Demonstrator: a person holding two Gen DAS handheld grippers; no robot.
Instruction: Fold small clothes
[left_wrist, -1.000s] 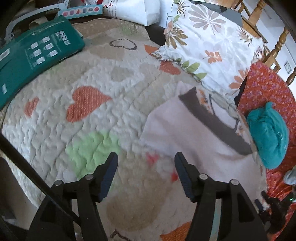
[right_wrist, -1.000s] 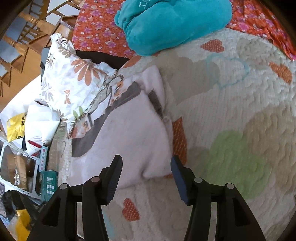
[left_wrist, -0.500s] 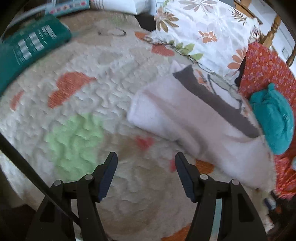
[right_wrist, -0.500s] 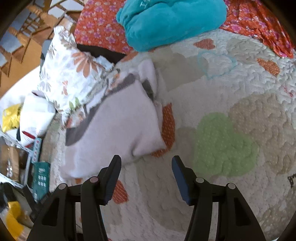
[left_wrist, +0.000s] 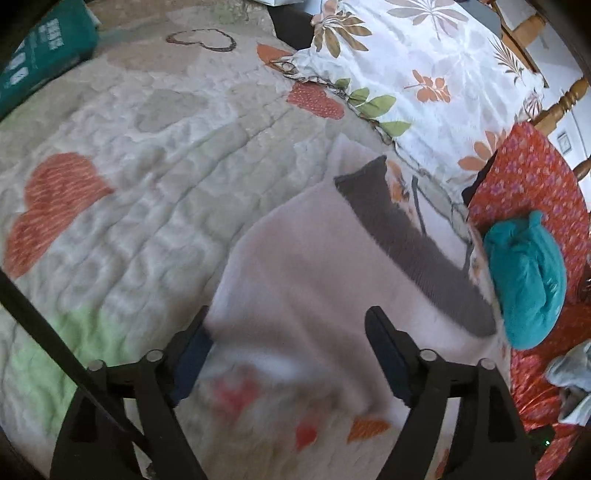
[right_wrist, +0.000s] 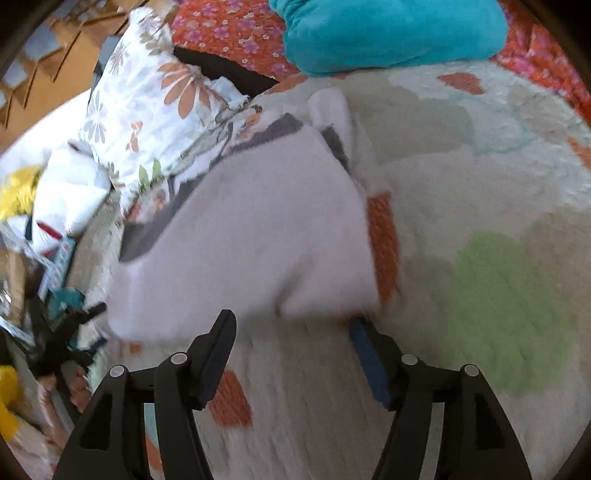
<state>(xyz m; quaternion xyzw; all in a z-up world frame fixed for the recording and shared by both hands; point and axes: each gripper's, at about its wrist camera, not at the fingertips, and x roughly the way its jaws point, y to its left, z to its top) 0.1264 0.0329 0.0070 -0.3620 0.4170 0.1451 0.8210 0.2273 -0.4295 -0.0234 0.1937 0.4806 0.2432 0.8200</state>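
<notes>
A: Both tools spread wide, gripping nothing: left tool (left_wrist: 288, 328), right tool (right_wrist: 291, 325). The white garment with the grey band (left_wrist: 332, 266) lies on the heart-print quilt (left_wrist: 122, 177), its near edge between each pair of fingers.

B: We judge this the approach to a fold. Next we need each tool to close on that near edge.

A: Floral pillow (right_wrist: 155, 110) touches the far side, teal bundle (right_wrist: 388, 33) just beyond. Open quilt lies nearer us, toward the green heart.
</notes>
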